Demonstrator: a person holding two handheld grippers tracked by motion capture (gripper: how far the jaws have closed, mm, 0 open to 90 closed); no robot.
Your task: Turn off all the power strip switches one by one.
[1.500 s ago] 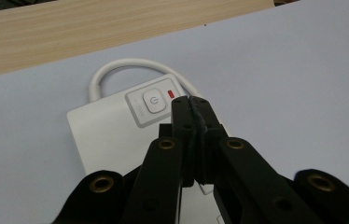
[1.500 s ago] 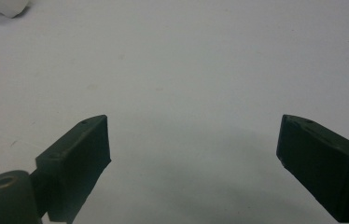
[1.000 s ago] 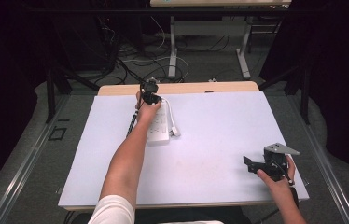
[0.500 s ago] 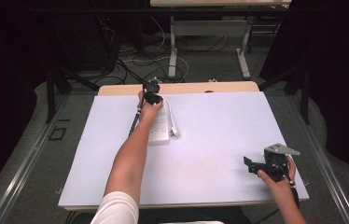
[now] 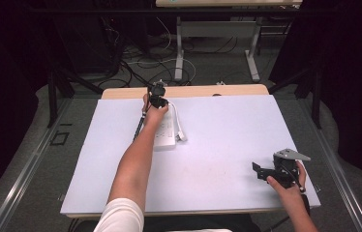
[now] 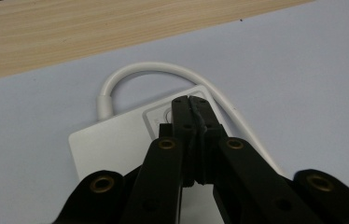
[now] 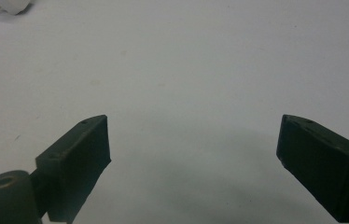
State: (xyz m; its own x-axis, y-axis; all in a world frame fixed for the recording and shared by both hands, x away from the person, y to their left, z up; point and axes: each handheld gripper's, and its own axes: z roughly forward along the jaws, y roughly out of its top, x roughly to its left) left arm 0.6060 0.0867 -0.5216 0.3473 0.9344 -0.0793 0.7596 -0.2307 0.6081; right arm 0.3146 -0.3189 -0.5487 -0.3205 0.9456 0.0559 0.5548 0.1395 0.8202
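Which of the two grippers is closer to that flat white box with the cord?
The left gripper: its shut jaws sit over the white box. The right gripper rests far off near the table's front right corner.

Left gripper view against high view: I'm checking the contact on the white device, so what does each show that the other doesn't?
Left gripper view: the left gripper's jaws are shut together, tips over a square button panel near the white power strip's cable end.

High view: the right gripper sits apart at the table's near right.

Both: the strip, its looping white cable, and the wooden table edge.
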